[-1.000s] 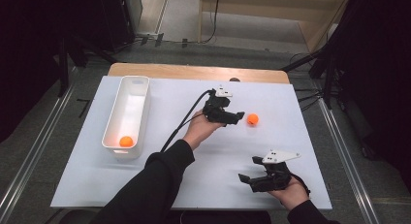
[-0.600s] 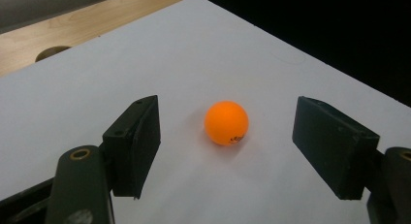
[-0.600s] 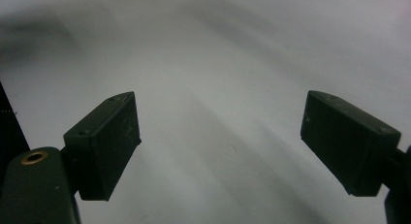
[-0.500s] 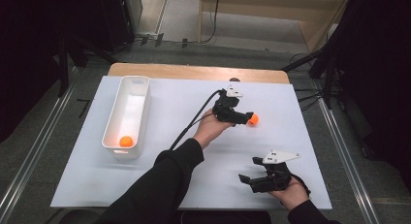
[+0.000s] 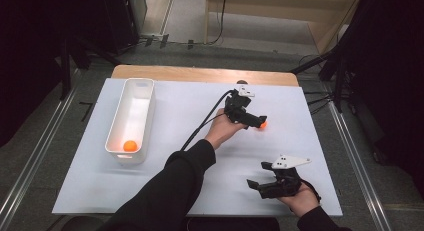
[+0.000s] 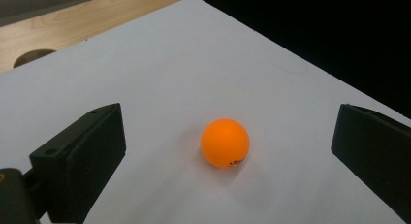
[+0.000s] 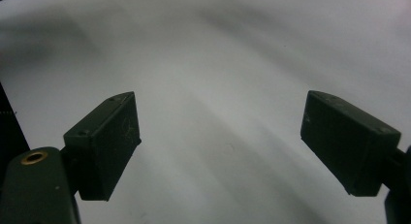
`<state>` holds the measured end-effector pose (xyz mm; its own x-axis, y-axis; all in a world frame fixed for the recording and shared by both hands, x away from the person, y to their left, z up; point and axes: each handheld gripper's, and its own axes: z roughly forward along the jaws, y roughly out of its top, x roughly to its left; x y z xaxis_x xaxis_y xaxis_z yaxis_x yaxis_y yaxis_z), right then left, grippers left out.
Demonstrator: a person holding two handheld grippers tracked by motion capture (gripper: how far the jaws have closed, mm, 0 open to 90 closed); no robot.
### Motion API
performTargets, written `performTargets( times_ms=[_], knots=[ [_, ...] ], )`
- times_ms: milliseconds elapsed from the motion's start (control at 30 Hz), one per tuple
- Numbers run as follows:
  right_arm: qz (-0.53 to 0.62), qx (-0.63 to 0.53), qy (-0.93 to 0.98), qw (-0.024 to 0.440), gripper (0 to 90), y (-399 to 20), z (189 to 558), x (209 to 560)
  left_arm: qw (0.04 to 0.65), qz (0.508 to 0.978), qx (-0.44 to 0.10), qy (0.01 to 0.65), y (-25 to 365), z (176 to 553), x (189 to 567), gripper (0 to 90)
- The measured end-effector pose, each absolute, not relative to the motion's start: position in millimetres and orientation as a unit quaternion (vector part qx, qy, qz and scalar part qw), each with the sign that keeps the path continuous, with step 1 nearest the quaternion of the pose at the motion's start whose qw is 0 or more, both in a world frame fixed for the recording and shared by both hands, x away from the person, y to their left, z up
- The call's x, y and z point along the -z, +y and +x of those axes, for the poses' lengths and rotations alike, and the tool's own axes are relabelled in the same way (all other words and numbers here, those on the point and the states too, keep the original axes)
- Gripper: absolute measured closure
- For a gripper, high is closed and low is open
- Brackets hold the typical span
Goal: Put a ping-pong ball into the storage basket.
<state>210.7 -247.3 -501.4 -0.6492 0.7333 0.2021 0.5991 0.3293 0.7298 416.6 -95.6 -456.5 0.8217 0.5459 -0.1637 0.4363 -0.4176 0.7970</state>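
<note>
Left gripper view: the left gripper's (image 6: 228,151) fingers have just been opening and stand spread around the orange ball (image 6: 225,142) on the table (image 6: 169,64), not touching. Centre them, then close gently so it can't roll. The right gripper (image 5: 260,184) rests spread, empty.

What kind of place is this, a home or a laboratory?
Probably a recording laboratory: a white board laid over a wooden table, cables on the floor, and dark stands beside it.
</note>
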Motion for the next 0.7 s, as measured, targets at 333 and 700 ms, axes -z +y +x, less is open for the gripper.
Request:
performTargets(
  times_ms=[333, 700],
  knots=[
    [0.410, -0.412, 0.810, 0.082, 12.5, -247.6, 210.7, 501.1, 0.449, 0.842, -0.071, 0.291, -108.1, 419.4, 461.6, 0.0],
    [0.415, -0.411, 0.808, 0.079, 12.6, -249.0, 210.6, 500.7, 0.448, 0.845, -0.078, 0.280, -122.4, 421.6, 466.6, 1.1]
  ],
)
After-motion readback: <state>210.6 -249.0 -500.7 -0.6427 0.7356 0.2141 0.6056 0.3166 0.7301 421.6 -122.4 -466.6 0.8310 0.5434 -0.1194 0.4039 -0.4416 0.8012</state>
